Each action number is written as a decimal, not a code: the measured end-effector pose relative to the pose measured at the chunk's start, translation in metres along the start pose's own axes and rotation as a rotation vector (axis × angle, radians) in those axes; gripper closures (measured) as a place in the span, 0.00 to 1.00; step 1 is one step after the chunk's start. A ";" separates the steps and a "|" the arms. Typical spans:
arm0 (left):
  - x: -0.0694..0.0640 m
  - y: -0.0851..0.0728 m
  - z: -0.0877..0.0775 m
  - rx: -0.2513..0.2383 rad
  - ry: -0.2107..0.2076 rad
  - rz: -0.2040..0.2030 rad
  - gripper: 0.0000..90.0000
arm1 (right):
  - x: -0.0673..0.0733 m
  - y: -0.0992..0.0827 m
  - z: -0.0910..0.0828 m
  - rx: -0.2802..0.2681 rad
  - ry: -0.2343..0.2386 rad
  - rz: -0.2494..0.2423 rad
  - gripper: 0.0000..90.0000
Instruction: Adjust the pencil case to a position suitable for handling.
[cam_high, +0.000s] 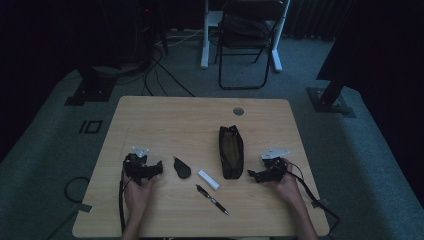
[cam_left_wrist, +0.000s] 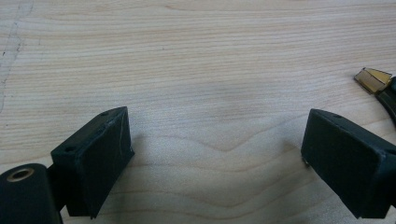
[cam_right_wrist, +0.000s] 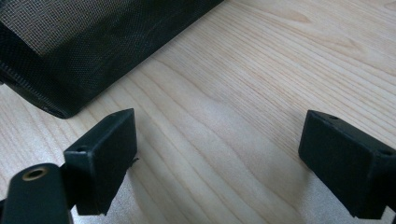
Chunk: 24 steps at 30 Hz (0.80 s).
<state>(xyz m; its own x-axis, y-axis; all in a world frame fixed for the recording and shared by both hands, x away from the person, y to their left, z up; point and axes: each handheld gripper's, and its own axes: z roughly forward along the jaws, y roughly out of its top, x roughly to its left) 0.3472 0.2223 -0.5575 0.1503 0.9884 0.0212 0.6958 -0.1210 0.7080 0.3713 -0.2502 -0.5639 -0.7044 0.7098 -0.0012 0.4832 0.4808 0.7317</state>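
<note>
A black mesh pencil case (cam_high: 231, 151) lies lengthwise in the middle of the wooden table (cam_high: 190, 115), its zip open. Left of it lie a small dark flat object (cam_high: 182, 167), a white eraser (cam_high: 208, 179) and a black pen (cam_high: 212, 199). My left gripper (cam_high: 156, 169) rests on the table at the left, open, with bare wood between its jaws (cam_left_wrist: 215, 158). The dark object's gold-tipped end (cam_left_wrist: 372, 80) shows at the right edge of the left gripper view. My right gripper (cam_high: 252, 175) rests just right of the case, open and empty (cam_right_wrist: 217, 154); the case's mesh (cam_right_wrist: 84, 46) lies ahead to its left.
A round cable hole (cam_high: 238, 111) sits near the table's far edge. A folding chair (cam_high: 247, 35) and stand legs are on the carpet beyond. Cables trail off the table's front corners.
</note>
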 end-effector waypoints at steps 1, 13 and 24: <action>0.000 0.000 0.000 -0.001 0.000 0.000 0.10 | 0.000 0.000 0.000 0.000 -0.003 0.003 0.13; 0.000 0.001 0.001 0.000 0.025 -0.024 0.10 | 0.009 0.000 -0.005 0.018 -0.048 0.046 0.24; -0.001 0.001 0.001 -0.001 0.029 -0.031 0.10 | 0.029 0.018 -0.026 -0.059 -0.152 0.040 0.30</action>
<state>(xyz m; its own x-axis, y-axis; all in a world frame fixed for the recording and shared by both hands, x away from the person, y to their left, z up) 0.3484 0.2208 -0.5576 0.1084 0.9939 0.0192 0.6989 -0.0899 0.7095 0.3467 -0.2342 -0.5331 -0.5967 0.7993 -0.0712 0.4743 0.4230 0.7721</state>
